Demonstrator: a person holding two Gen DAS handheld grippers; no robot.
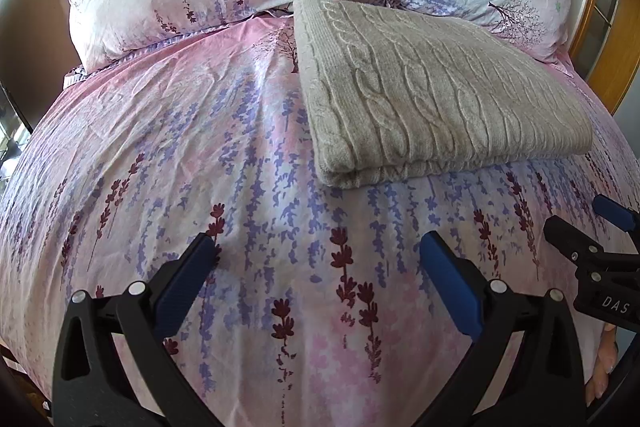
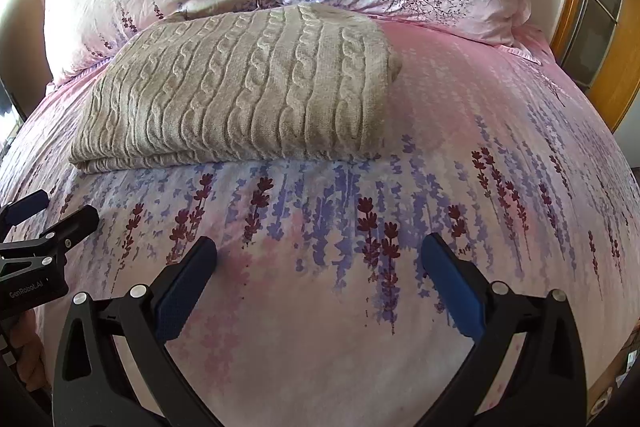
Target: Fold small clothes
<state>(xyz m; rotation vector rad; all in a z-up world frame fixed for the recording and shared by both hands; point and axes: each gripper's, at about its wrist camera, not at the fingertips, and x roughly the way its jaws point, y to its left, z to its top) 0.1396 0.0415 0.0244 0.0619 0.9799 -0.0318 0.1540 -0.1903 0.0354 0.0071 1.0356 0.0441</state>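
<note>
We hold left gripper [image 1: 318, 247] low, fingers spread wide, blue pads [image 1: 450, 283] facing inward, nothing between them. We hold right gripper [image 2: 318, 251] same way: fingers wide apart, blue pads [image 2: 184, 291] bare, empty. Both grippers level, side by side, pointing forward. Left wrist view catches right gripper at right edge, also parted; bit of our hand [image 1: 602, 367] visible beneath it. Right wrist view catches left gripper at left edge, with our other hand [image 2: 30, 355] below, gripping handle.
</note>
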